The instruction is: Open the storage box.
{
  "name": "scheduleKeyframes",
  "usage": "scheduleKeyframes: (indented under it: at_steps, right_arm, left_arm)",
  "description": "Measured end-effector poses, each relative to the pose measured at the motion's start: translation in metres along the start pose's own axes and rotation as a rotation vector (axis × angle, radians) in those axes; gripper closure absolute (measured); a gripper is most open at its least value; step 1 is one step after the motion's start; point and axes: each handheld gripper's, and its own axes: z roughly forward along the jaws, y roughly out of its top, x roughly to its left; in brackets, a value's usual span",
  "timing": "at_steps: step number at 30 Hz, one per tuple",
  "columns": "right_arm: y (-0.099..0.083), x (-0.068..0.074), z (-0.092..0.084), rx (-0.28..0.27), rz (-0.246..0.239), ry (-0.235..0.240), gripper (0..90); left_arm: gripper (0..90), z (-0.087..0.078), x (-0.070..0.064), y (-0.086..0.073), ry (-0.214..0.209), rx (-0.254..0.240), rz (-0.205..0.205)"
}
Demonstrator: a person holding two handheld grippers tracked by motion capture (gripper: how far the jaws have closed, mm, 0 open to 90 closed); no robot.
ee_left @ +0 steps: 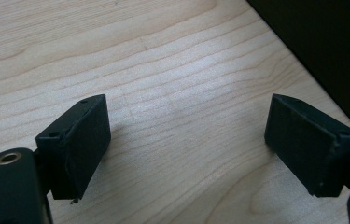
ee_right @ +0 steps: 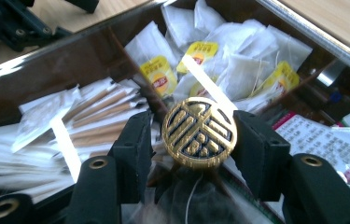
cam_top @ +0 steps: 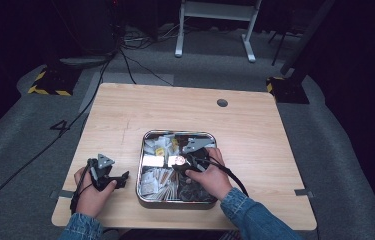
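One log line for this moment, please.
right gripper: jaws around gold knob in tray | left gripper: open, empty, over table | teabags: untouched

— What was carrying it all?
— A light wooden rectangular table (cam_top: 125, 115), with a round grey cable hole (cam_top: 222, 103) near its far edge.
— And directly on it?
— A square shiny metal tray (cam_top: 139, 170) sat near the front edge, with the left gripper (cam_top: 120, 179) just beside it, resting on the wood.
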Motion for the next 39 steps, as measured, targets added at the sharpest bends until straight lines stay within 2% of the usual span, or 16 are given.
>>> scheduleKeyframes:
  at_steps: [3, 11, 20, 27, 33, 39]
  right_arm:
    - [0.001, 0.002, 0.001, 0.003, -0.023, -0.028, 58.4]
    - [0.003, 0.003, 0.000, 0.005, -0.011, -0.042, 58.8]
    - [0.006, 0.001, -0.004, 0.007, -0.002, -0.029, 58.9]
    - [0.010, -0.003, -0.018, -0.018, 0.012, -0.035, 58.9]
    - [0.013, -0.014, -0.042, -0.047, 0.017, -0.055, 58.9]
    - [0.009, -0.025, -0.061, -0.052, 0.017, -0.055, 58.9]
  left_arm:
    - [14.8, 0.000, 0.000, 0.000, 0.000, 0.000, 0.000]
    - [14.6, 0.001, 0.000, 0.001, 0.000, -0.001, 0.000]
    - [14.7, 0.001, 0.000, 0.001, -0.002, -0.002, 0.002]
    - [14.6, 0.001, 0.000, 0.001, -0.001, -0.001, 0.003]
    - [14.6, 0.001, 0.000, 0.001, -0.002, 0.000, 0.000]
    - [14.6, 0.002, -0.001, 0.002, -0.001, -0.001, -0.002]
